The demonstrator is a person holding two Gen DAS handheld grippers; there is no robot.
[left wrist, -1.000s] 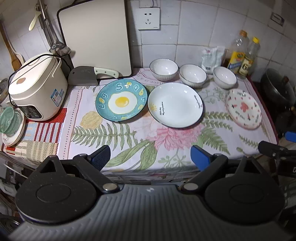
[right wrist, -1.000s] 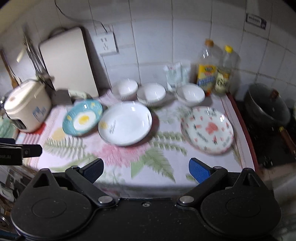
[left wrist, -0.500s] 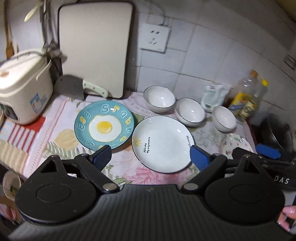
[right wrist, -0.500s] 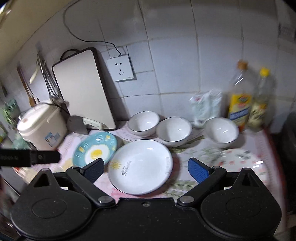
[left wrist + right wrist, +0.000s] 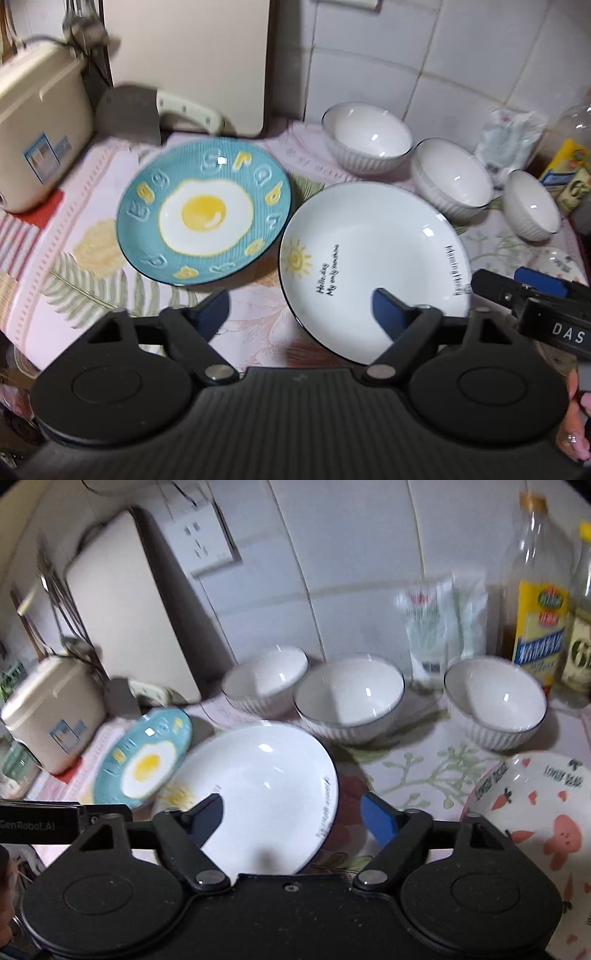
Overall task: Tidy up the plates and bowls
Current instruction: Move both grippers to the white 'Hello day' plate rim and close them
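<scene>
On the floral cloth lie a teal fried-egg plate (image 5: 205,212) (image 5: 144,757), a white sun plate (image 5: 373,258) (image 5: 258,794) and a pink patterned plate (image 5: 535,812). Behind them stand three white bowls (image 5: 266,677) (image 5: 349,694) (image 5: 495,701). My left gripper (image 5: 299,310) hovers over the gap between the teal and white plates. Its jaws are closing with nothing pressed between them. My right gripper (image 5: 291,812) hangs over the white plate's right rim, jaws also closing and gripping nothing. Each gripper shows at the edge of the other's view.
A rice cooker (image 5: 37,129) stands at the left. A cleaver (image 5: 147,114) and a cutting board (image 5: 184,62) lean on the tiled wall. Two oil bottles (image 5: 535,602) and a white bag (image 5: 439,627) stand at the back right, below a wall socket (image 5: 199,542).
Both grippers have dropped and come in close to the dishes, so the plates now fill the views. Both pairs of jaws stand a little narrower than before.
</scene>
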